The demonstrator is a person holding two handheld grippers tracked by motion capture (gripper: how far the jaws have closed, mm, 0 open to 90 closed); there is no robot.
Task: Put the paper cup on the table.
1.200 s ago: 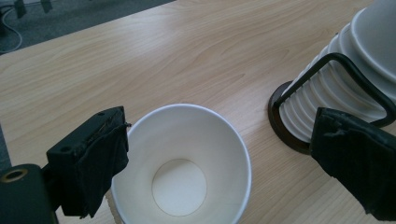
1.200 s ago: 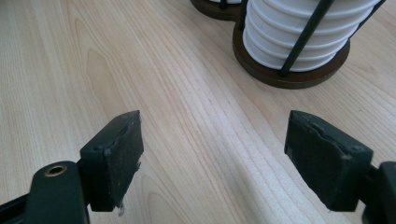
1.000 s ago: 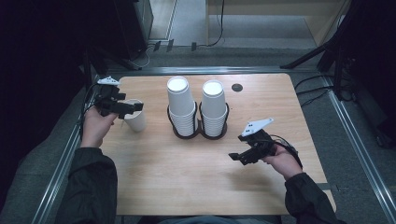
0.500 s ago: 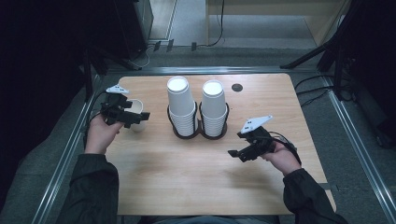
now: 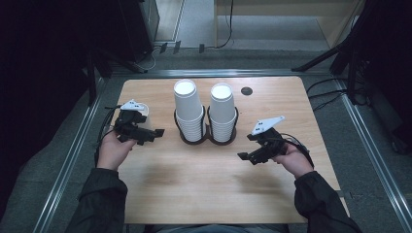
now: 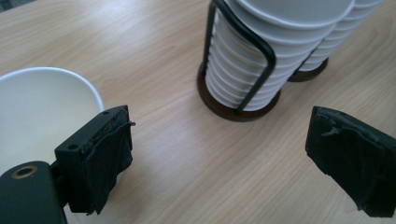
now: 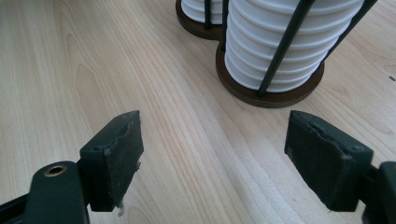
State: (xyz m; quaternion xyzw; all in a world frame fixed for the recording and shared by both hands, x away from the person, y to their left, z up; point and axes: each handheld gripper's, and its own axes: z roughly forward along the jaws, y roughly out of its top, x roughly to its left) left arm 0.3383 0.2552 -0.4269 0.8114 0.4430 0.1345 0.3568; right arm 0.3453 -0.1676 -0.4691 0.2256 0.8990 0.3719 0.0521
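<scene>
I see two stacks of white paper cups (image 5: 190,110) in a black wire holder (image 5: 208,138) at the middle of the wooden table (image 5: 194,184). A single loose cup (image 6: 37,112) stands at nine o'clock from them, just beside my left gripper (image 5: 144,134), whose jaws are spread wide with nothing between them. My right gripper (image 5: 252,154) sits at about four o'clock from the holder, jaws likewise spread over bare wood. A small dark disc (image 5: 247,91) lies at one o'clock.

Bright tabletop, dark surroundings, soft focus
</scene>
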